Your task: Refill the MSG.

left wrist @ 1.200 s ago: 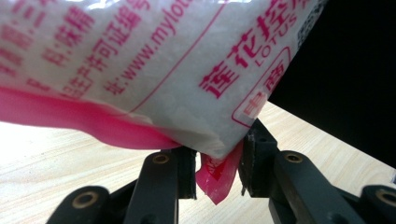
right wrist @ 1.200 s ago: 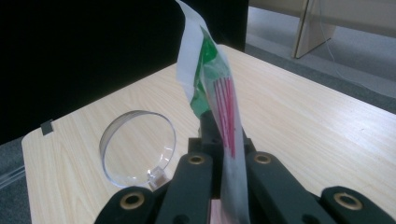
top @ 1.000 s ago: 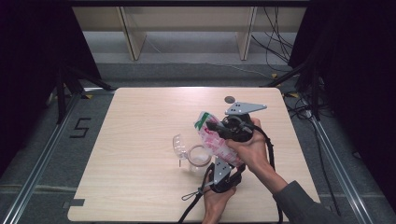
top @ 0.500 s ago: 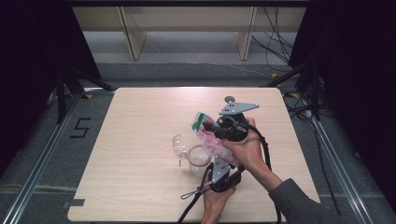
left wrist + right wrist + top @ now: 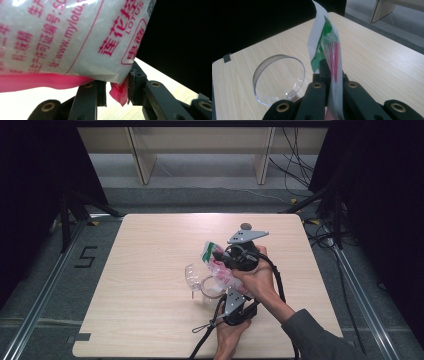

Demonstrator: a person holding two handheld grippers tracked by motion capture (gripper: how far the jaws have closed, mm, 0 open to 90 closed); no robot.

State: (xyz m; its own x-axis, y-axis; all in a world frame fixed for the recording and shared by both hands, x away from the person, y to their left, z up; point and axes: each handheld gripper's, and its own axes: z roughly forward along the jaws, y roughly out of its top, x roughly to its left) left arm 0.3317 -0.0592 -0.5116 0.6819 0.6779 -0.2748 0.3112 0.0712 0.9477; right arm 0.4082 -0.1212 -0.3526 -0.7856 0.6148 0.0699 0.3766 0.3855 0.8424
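A sealed bag of white granules (image 5: 218,268) with pink and green print hangs tilted over the table, held at both ends. My right gripper (image 5: 222,257) is shut on the flat top edge of the bag (image 5: 324,42), jaws tight together (image 5: 334,75). My left gripper (image 5: 226,290) comes up from below and pinches the pink bottom corner of the bag (image 5: 75,37) between its jaws (image 5: 117,88). A clear plastic container with a hinged round lid (image 5: 194,276) stands on the table just left of the bag; the lid (image 5: 279,80) is flipped up.
A small dark round disc (image 5: 245,226) lies on the light wooden table (image 5: 150,250) beyond the right gripper. Black cables trail from both grippers off the near edge. Wooden shelf legs (image 5: 142,160) stand on the floor behind the table.
The right gripper and the bag's top have shifted slightly to the left. The left gripper has stayed put under the bag.
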